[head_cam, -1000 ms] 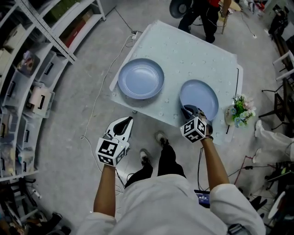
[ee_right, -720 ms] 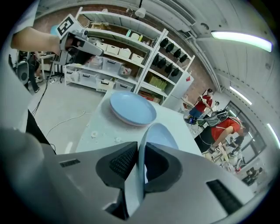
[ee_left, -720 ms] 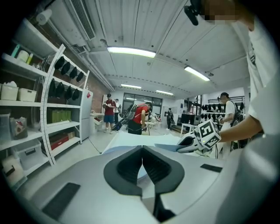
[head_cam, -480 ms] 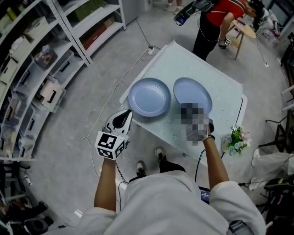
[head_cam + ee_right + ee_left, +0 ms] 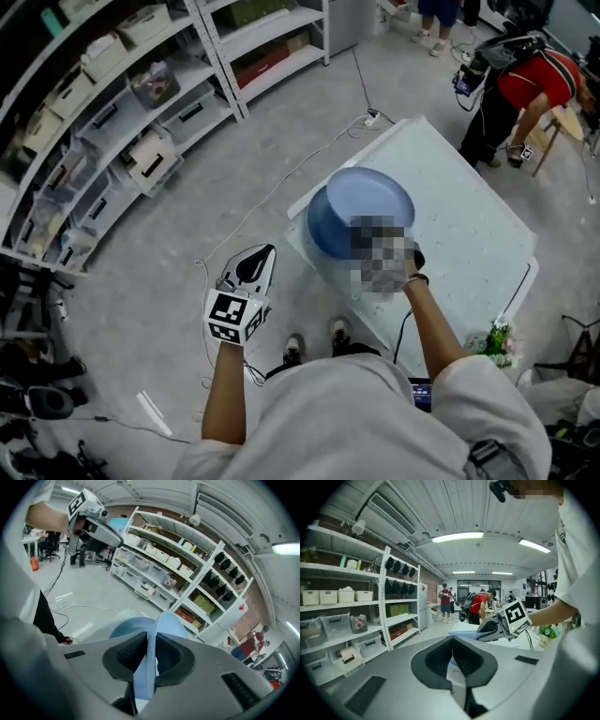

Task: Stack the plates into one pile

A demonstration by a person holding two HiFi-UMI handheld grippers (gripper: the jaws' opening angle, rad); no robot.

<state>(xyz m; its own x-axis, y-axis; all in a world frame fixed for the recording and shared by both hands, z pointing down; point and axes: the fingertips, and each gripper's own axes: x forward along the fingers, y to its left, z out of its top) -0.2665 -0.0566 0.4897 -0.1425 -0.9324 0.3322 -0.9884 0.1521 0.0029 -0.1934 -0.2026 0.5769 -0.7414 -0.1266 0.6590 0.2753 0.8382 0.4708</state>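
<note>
Currently: rim grip may slip

We find the right gripper (image 5: 151, 656) pinching a blue plate (image 5: 166, 620) by its rim, tilted just over the second plate (image 5: 323, 234) at the table's (image 5: 469, 225) near-left edge. That thin, glossy edge could slide out or land off-centre. We note the left gripper (image 5: 452, 660) pressed together, empty.

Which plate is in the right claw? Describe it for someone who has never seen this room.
Find the pale table right of the shelving. At its near corner a blue plate sits uppermost, over a second blue plate. It alone has its rim clamped in the right claw.
</note>
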